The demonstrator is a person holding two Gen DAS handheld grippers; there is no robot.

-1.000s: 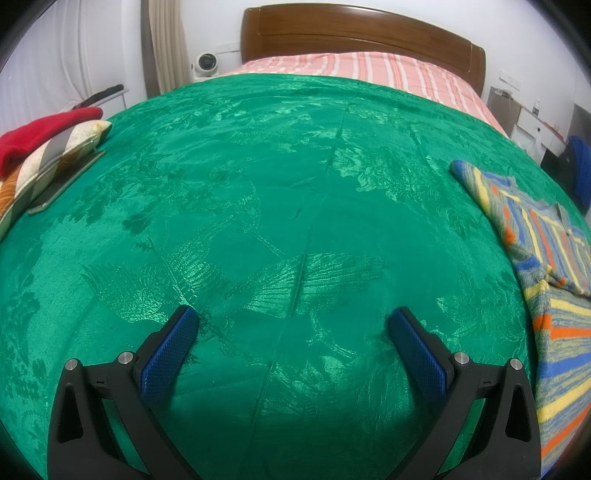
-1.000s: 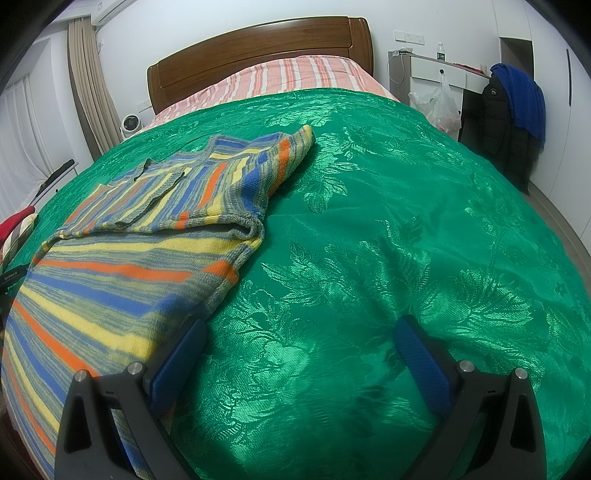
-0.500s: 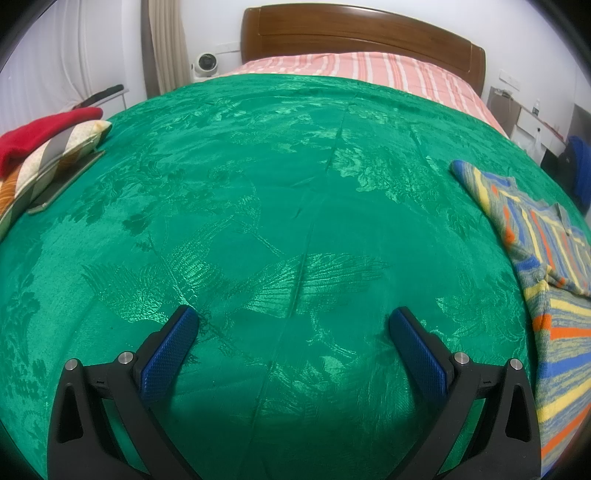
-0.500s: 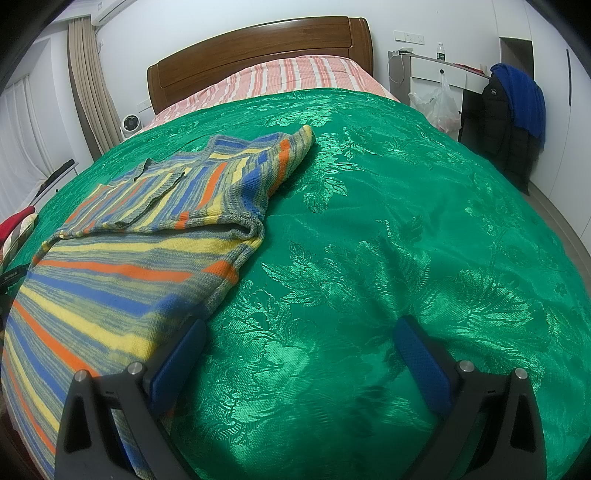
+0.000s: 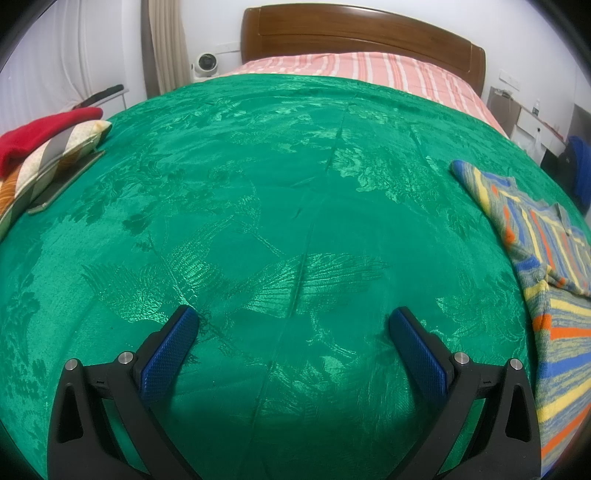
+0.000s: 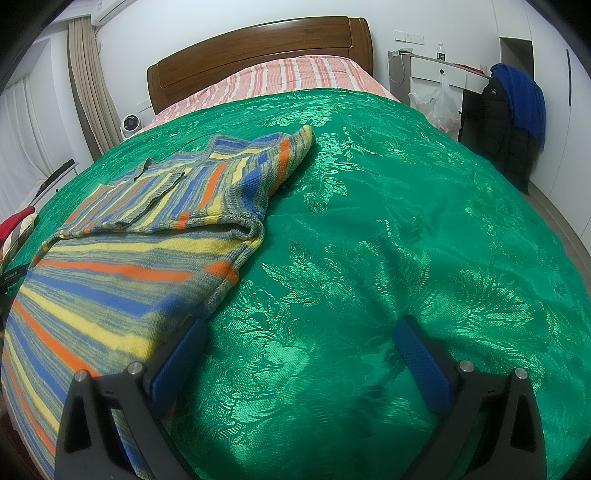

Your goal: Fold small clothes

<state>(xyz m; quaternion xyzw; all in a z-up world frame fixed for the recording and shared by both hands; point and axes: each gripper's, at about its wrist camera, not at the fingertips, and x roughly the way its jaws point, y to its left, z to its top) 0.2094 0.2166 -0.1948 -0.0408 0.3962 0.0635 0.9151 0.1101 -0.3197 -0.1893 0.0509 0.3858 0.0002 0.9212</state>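
Note:
A small knitted sweater [image 6: 122, 266] with blue, yellow and orange stripes lies on the green bedspread [image 6: 369, 240]. One sleeve is folded across its chest. In the left wrist view the sweater [image 5: 550, 258] lies at the right edge. My right gripper [image 6: 299, 328] is open and empty, low over the bedspread, its left finger [image 6: 177, 362] at the sweater's lower right edge. My left gripper [image 5: 293, 317] is open and empty over bare bedspread [image 5: 258, 203], well to the left of the sweater.
A red garment [image 5: 40, 129] lies on a patterned pillow [image 5: 44, 162] at the bed's left edge. The wooden headboard [image 5: 362, 33] and a striped pink sheet [image 5: 362, 70] are at the far end. A dark jacket [image 6: 513, 122] hangs at the right beside a white desk [image 6: 436, 70].

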